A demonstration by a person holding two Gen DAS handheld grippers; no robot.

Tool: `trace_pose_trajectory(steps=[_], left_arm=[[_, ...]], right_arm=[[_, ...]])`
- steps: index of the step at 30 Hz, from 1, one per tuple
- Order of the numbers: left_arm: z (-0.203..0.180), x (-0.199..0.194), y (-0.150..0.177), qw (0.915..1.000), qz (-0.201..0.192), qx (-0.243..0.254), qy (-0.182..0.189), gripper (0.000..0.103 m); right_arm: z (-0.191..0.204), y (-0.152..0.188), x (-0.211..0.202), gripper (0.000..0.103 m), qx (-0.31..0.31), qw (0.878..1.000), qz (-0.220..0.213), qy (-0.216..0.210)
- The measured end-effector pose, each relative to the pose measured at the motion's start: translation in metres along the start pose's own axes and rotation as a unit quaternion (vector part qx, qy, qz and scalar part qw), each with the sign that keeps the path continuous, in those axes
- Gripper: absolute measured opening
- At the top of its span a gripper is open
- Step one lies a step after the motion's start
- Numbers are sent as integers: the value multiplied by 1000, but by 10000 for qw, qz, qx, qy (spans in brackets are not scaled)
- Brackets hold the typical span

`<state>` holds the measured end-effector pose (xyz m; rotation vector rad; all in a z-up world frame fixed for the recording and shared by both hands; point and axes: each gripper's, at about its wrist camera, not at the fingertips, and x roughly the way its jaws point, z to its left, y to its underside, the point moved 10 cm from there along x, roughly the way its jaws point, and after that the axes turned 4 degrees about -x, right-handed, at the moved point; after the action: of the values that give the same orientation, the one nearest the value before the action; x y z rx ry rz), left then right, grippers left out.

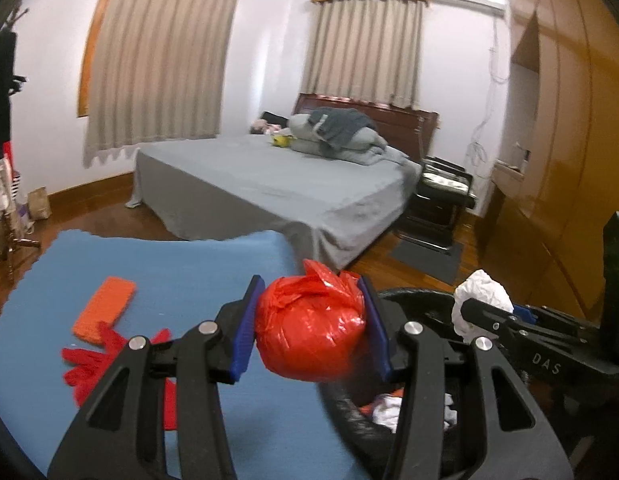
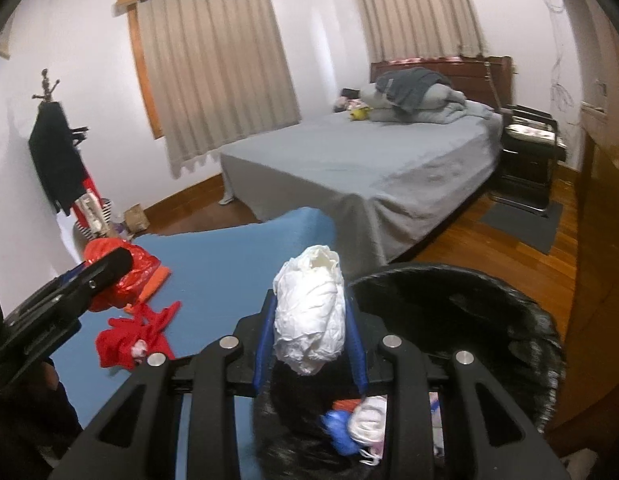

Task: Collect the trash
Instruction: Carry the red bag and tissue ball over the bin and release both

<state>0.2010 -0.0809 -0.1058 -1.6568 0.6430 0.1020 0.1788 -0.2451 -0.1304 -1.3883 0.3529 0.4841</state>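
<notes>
My left gripper [image 1: 311,320] is shut on a balled red plastic bag [image 1: 309,328], its blue pads pressing both sides, held over the edge between the blue mat [image 1: 181,264] and the black-lined trash bin [image 1: 349,408]. The right gripper [image 2: 311,320] is shut on a crumpled white paper wad [image 2: 311,312], held just above the bin [image 2: 469,312] at its near rim. Several pieces of trash lie inside the bin, white, blue and orange. In the left wrist view the right gripper [image 1: 475,312] with its white wad [image 1: 483,292] shows at the right.
On the blue mat lie an orange sponge-like block [image 1: 105,308] and red cloth pieces [image 2: 133,336]. A grey bed [image 1: 277,184] stands beyond the mat, a black bedside stand [image 1: 441,200] and a wooden wardrobe [image 1: 569,140] to the right. A coat rack [image 2: 57,160] is at the left wall.
</notes>
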Motion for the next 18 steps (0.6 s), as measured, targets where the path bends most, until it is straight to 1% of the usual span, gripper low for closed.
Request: trace_pose_trajectory(steps=[7, 13, 15, 17, 18], left_arm=[[-43, 22, 12, 9986, 173, 159, 484, 46], [-76, 44, 29, 9956, 404, 297, 794, 46], [-87, 52, 36, 9940, 503, 355, 905, 46], [-97, 59, 44, 9921, 617, 425, 1002, 47], [-101, 62, 47, 9914, 658, 458, 1036, 49]], right_arm=[[-48, 17, -10, 32, 234, 9989, 91, 394], [-84, 34, -12, 32, 437, 9966, 189, 678], [-94, 38, -11, 35, 497, 9957, 224, 743], [-101, 43, -9, 35, 535, 9951, 257, 785], [-105, 46, -9, 35, 543, 9948, 280, 816]])
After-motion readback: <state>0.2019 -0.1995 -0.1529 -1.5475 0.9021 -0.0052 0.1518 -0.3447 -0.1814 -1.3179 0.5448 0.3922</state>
